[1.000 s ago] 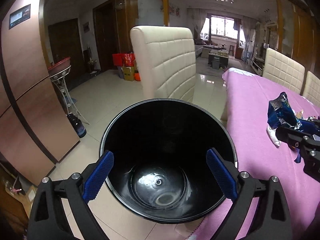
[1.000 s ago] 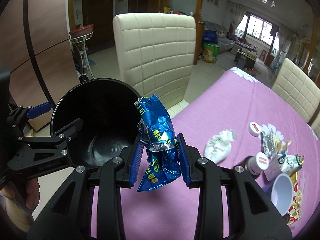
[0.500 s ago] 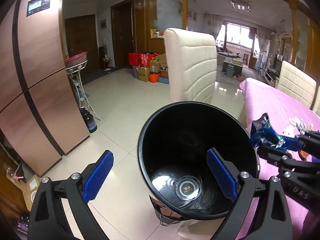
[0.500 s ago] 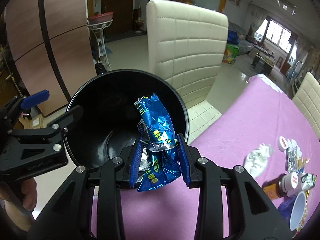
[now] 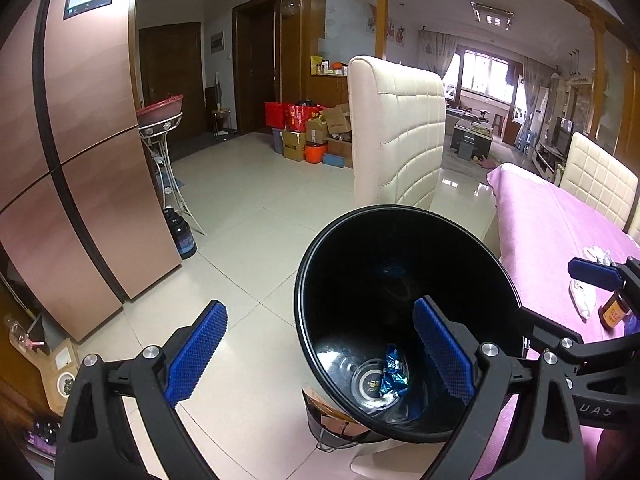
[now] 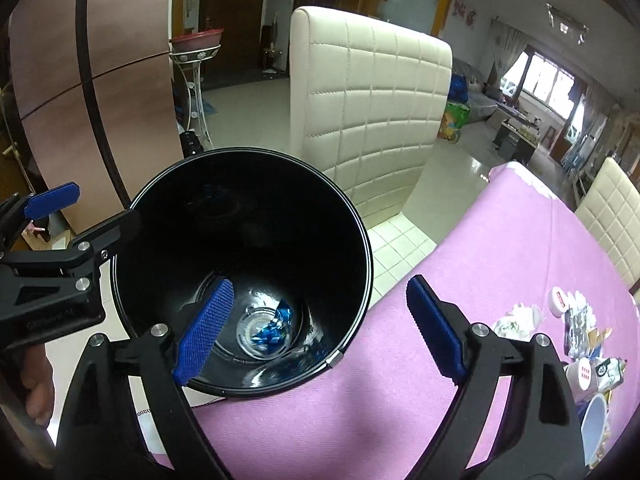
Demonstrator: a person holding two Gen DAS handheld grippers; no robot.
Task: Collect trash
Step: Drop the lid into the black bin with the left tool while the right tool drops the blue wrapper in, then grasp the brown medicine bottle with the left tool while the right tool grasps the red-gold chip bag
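Nearest in the right wrist view, the right gripper (image 6: pixel 316 320) hangs with its jaws wide apart and nothing between them, over the near edge of the worktop (image 6: pixel 500 248), which is covered in pink cloth. Just beyond and below it stands the black bin (image 6: pixel 362 240), its rim against that near edge. A crumpled blue foil wrapper (image 6: pixel 276 326) lies at the bottom of the bin. The left gripper (image 5: pixel 320 356) is beside the bin on its floor side, jaws also spread and empty; one finger sits over the bin's mouth, the other over the floor tiles.

Farther along, toward the worktop's right edge, the rest of the trash is bunched together: a wad of white tissue (image 6: pixel 520 318), crinkled foil packets (image 6: pixel 578 330), white caps (image 6: pixel 560 300) and a pale cup (image 6: pixel 594 426). The left wrist view also shows a small brown bottle (image 5: pixel 614 312) near the tissue.

The tissue and packets look very light and soft, so they should crush easily; pinching each across its bulkiest fold seems safest. Foil is probably slick, so a firm squeeze at a crease would likely help. The caps look stiff and small, likely to skid on the cloth. Beyond the bin stands a cream chair (image 6: pixel 372 112).
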